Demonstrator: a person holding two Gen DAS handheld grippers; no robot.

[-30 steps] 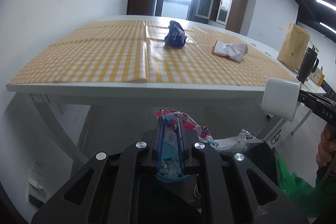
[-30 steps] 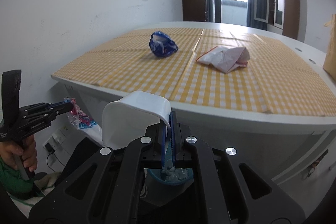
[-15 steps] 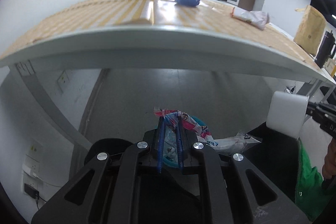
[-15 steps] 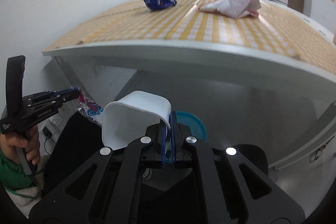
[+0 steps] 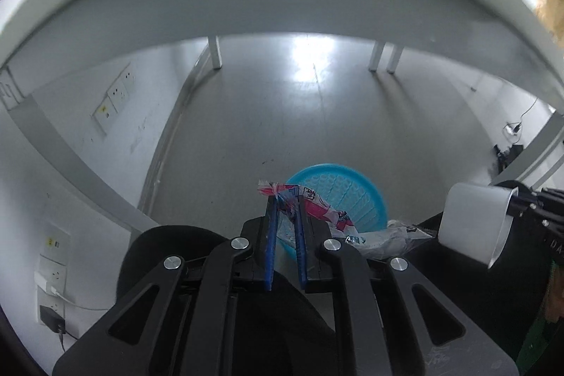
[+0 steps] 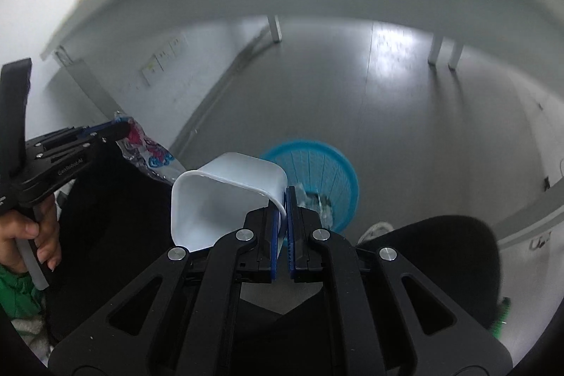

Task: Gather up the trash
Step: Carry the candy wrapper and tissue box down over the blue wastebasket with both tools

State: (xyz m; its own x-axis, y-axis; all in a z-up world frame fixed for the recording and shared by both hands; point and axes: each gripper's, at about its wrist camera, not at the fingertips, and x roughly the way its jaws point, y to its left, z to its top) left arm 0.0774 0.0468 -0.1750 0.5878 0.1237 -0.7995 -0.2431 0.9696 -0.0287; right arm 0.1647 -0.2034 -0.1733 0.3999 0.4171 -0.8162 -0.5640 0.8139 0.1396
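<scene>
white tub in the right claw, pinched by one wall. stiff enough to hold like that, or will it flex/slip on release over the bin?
The white tub probably flexes a little: the right claw pinches one thin wall. It looks empty, so likely light, and it hangs sideways without sagging. On release it may tumble rather than drop straight into the blue basket.

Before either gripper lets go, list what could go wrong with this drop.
1. The blue bin is small and lies ahead of the white cup, so the cup may land on the floor.
2. The right gripper pinches only the cup's rim; it could slip early.
3. The wrapper in the left gripper trails sideways and may drift past the bin.
</scene>
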